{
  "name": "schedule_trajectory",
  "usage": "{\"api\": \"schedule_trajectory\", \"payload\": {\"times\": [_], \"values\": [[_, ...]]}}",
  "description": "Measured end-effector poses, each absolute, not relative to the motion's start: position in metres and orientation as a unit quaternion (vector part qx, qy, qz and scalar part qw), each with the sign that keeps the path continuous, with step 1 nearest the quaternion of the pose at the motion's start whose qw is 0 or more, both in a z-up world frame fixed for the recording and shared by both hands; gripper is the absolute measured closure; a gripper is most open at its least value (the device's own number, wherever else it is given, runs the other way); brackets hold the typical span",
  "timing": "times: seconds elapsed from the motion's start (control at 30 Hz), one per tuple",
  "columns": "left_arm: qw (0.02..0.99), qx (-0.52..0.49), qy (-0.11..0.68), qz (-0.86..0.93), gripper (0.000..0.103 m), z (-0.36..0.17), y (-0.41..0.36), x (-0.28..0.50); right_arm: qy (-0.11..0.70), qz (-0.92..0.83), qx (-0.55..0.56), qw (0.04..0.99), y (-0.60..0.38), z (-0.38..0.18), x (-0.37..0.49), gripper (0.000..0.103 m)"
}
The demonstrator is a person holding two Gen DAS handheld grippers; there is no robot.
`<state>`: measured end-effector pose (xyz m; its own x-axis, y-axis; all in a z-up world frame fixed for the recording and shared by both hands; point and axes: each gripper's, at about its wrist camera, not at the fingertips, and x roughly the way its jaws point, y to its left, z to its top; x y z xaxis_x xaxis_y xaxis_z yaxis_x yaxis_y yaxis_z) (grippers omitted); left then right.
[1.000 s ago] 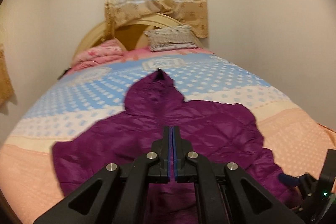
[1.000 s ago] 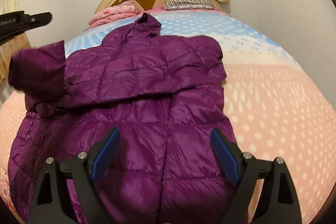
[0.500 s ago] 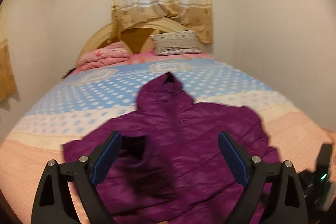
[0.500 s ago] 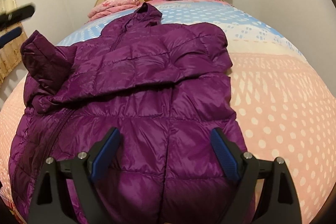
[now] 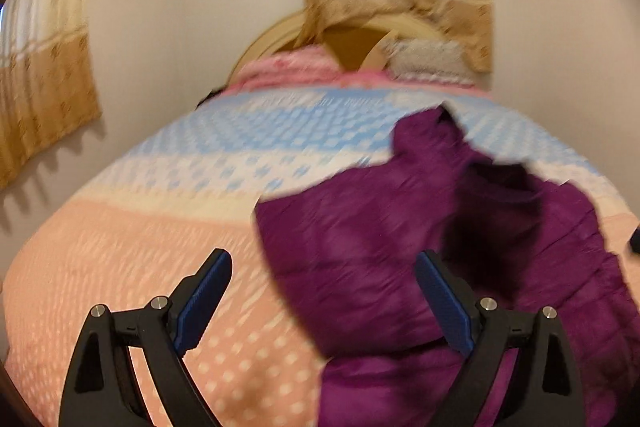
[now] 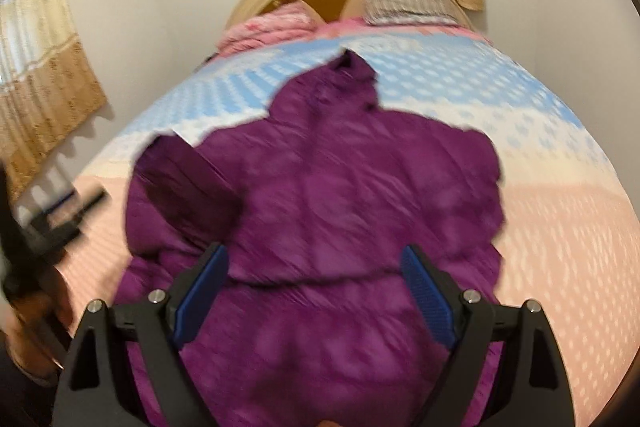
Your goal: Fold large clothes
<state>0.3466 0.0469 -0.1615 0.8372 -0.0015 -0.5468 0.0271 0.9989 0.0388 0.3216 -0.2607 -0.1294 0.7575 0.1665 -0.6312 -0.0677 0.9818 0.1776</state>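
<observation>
- The left gripper (image 5: 322, 301) is held spread wide, with nothing between its blue pads (image 5: 204, 297).
- The jacket (image 5: 460, 247) is seen ahead and to the right of it, spread on the bed (image 5: 140, 247).
- The right gripper (image 6: 316, 297) is likewise held wide apart, gripping nothing.
- The jacket (image 6: 320, 211) lies directly ahead of and beneath it, hood (image 6: 352, 75) pointed away toward the pillow (image 6: 404, 1).
- A pink quilt (image 6: 268, 31) is piled left of the pillow.
- Both views are blurred.
</observation>
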Motion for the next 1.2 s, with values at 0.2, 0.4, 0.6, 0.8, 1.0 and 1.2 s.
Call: {"api": "schedule_trajectory", "payload": {"times": [0.2,0.4,0.6,0.8,1.0,1.2], "values": [[0.94,-0.009,0.34,0.026,0.01,-0.197,0.077,0.361,0.346,0.097,0.047,0.932,-0.203,-0.121,0.37,0.013],[0.937,-0.019,0.34,0.076,0.01,-0.199,0.109,0.373,0.361,0.109,0.009,0.926,-0.153,-0.136,0.394,0.013],[0.937,-0.044,0.342,0.064,0.01,-0.191,0.118,0.394,0.383,0.071,-0.02,0.921,-0.151,-0.155,0.408,0.071],[0.94,-0.045,0.334,0.049,0.01,-0.183,0.108,0.396,0.368,0.044,0.027,0.928,-0.206,-0.151,0.396,0.093],[0.941,-0.047,0.333,0.044,0.01,-0.181,0.1,0.393,0.347,0.012,0.073,0.935,-0.263,-0.146,0.366,0.095],[0.943,-0.025,0.328,0.041,0.01,-0.176,0.09,0.393,0.34,-0.019,0.122,0.932,-0.309,-0.16,0.324,0.095]]}}
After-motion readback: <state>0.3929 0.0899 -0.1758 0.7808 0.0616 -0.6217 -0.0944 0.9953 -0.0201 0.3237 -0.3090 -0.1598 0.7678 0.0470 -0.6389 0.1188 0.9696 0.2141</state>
